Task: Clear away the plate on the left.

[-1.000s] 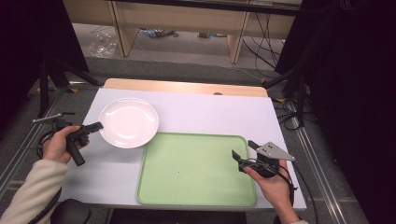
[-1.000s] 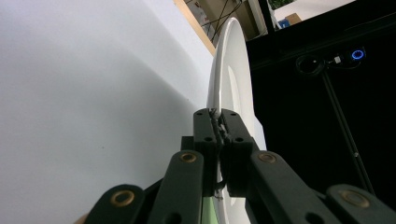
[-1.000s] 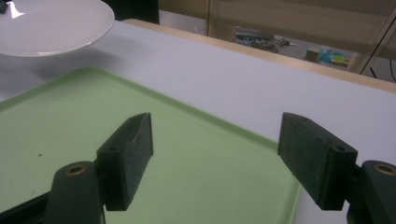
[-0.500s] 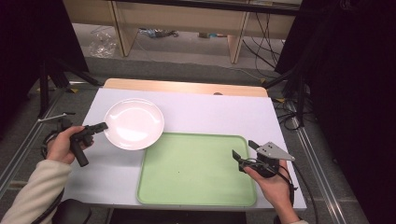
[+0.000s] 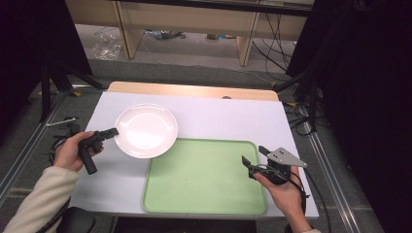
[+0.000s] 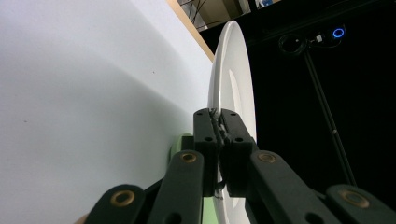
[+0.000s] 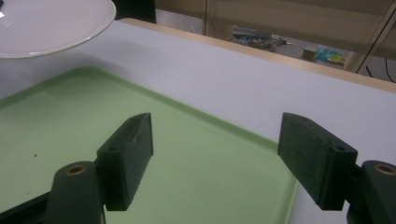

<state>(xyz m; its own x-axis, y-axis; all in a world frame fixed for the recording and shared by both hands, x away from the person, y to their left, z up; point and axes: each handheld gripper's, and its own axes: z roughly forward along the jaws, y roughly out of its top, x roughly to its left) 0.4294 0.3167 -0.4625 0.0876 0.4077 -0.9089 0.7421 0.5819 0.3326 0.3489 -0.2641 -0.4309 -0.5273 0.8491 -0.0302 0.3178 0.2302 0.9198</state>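
My left gripper point(image 5: 112, 131) is shut on the left rim of a white plate point(image 5: 145, 130), which hangs a little above the white table and overlaps the near-left corner of a green tray point(image 5: 206, 177). In the left gripper view the jaws pinch the plate point(image 6: 231, 79) at its edge, my left gripper point(image 6: 217, 114) tight on it. My right gripper point(image 5: 253, 158) stands open over the tray's right edge, held by a hand. The right gripper view has my right gripper point(image 7: 217, 140) wide apart above the tray point(image 7: 56, 135), with the plate point(image 7: 46, 25) raised at the top left.
The white table top point(image 5: 228, 121) has a wooden strip along its far edge. Dark stands and cables flank the table on both sides. Shelving legs and loose cables lie on the floor beyond.
My left gripper has carried the plate to the right and slightly nearer, so its rim now overlaps the tray's corner. The right gripper has stayed put.
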